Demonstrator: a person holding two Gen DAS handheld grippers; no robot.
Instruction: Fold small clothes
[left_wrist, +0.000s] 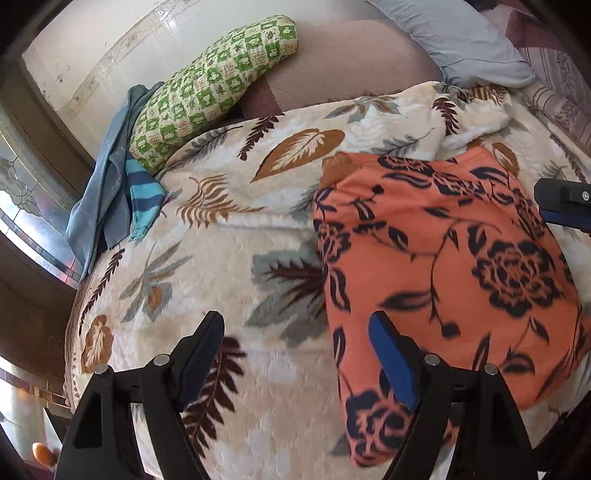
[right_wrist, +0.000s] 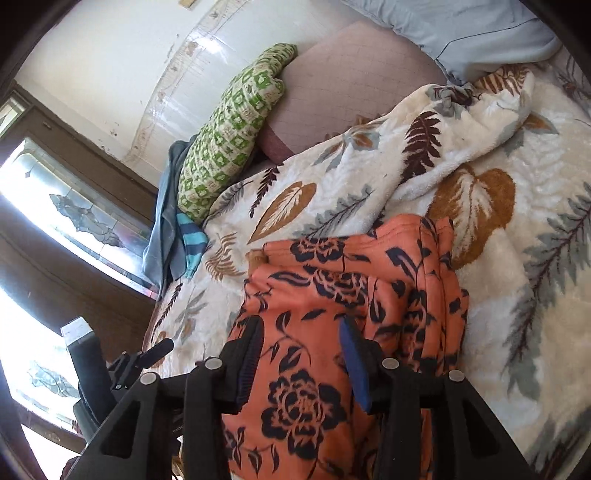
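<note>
Left gripper (left_wrist: 295, 354) we see with jaws wide and empty over the leaf blanket (left_wrist: 221, 258); the orange floral garment (left_wrist: 443, 266) lies to its right, folded, long axis running away from us.

From the right wrist, our right gripper (right_wrist: 301, 358) hangs partly open above that garment (right_wrist: 332, 295), pads not pinching, so nearer.

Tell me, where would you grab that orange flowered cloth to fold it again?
Probably by its free left edge, near the closest corner, coming in low from the left. The orange cloth lies flat on the blanket, and the open left gripper already straddles that edge.
</note>
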